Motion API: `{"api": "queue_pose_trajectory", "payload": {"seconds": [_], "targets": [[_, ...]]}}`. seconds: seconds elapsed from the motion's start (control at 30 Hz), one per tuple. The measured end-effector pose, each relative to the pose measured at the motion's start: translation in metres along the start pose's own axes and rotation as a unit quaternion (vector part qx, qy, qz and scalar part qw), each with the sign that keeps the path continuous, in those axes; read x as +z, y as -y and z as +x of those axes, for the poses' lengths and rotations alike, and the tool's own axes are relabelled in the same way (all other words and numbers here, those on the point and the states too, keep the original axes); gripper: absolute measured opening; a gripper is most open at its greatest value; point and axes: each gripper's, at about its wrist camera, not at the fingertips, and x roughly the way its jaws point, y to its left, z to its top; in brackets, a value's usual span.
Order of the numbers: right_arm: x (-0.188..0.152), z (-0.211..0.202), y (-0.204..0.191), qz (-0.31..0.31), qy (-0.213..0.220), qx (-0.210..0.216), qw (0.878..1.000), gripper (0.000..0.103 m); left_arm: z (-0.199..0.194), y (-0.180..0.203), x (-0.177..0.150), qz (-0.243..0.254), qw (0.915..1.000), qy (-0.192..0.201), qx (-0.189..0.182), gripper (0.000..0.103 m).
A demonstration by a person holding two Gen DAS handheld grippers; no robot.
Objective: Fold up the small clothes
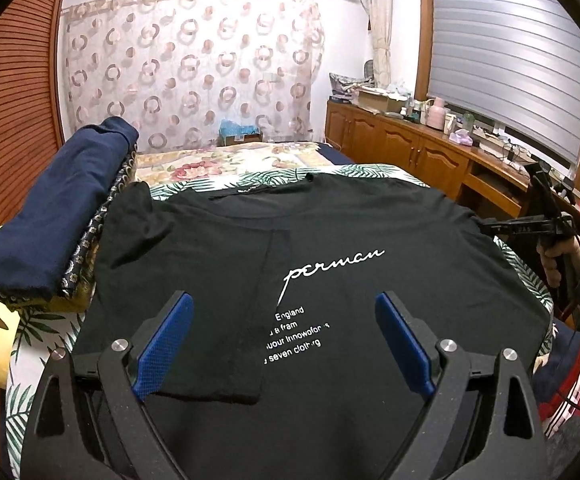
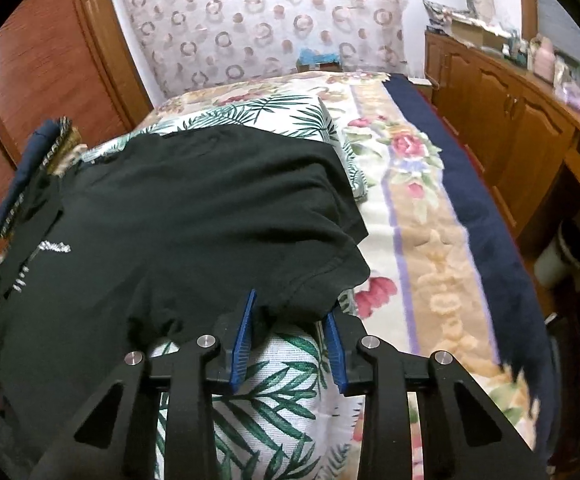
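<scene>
A black T-shirt with white lettering lies flat on a leaf-print cloth on the bed; its left side is folded in over the chest. My left gripper is open and empty, hovering over the shirt's lower front. My right gripper shows at the shirt's right sleeve, jaws partly open with the sleeve hem between the blue pads. It also shows in the left wrist view at the shirt's right edge.
A stack of folded dark-blue and patterned clothes sits left of the shirt. A red and navy garment lies at the right. Wooden cabinets run along the right wall. The floral blanket covers the bed beyond.
</scene>
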Motion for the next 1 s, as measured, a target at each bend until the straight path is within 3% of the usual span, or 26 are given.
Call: {"api": "queue_pose_trajectory", "payload": {"seconds": [0.17, 0.33, 0.5, 0.67, 0.77, 0.87, 1.0], "targets": [[0.002, -0.003, -0.006, -0.044, 0.006, -0.025, 0.999, 0.012, 0.000, 0.003, -0.003, -0.001, 1.0000, -0.002, 0.000, 0.093], [0.009, -0.023, -0.025, -0.080, 0.054, -0.040, 0.995, 0.010, 0.000, 0.003, -0.003, -0.003, 1.0000, -0.002, 0.002, 0.093], [0.008, -0.044, -0.066, -0.133, 0.098, -0.022, 0.986, 0.010, -0.001, 0.002, -0.002, -0.008, 1.0000, 0.001, 0.002, 0.093], [-0.011, -0.035, -0.102, -0.174, 0.072, 0.007, 0.982, 0.010, -0.002, 0.002, -0.003, -0.010, 0.9999, 0.003, 0.002, 0.093], [-0.024, -0.022, -0.109, -0.168, 0.042, 0.038, 0.984, 0.010, -0.002, 0.001, -0.003, -0.011, 0.9999, 0.003, 0.002, 0.093], [-0.029, -0.012, -0.108, -0.162, 0.026, 0.039, 0.986, 0.010, -0.003, 0.000, -0.003, -0.012, 0.9999, 0.003, 0.003, 0.093], [-0.028, -0.009, -0.113, -0.155, 0.015, 0.038, 0.987, 0.020, -0.005, 0.000, -0.003, -0.017, 0.9998, 0.005, 0.005, 0.093]]}}
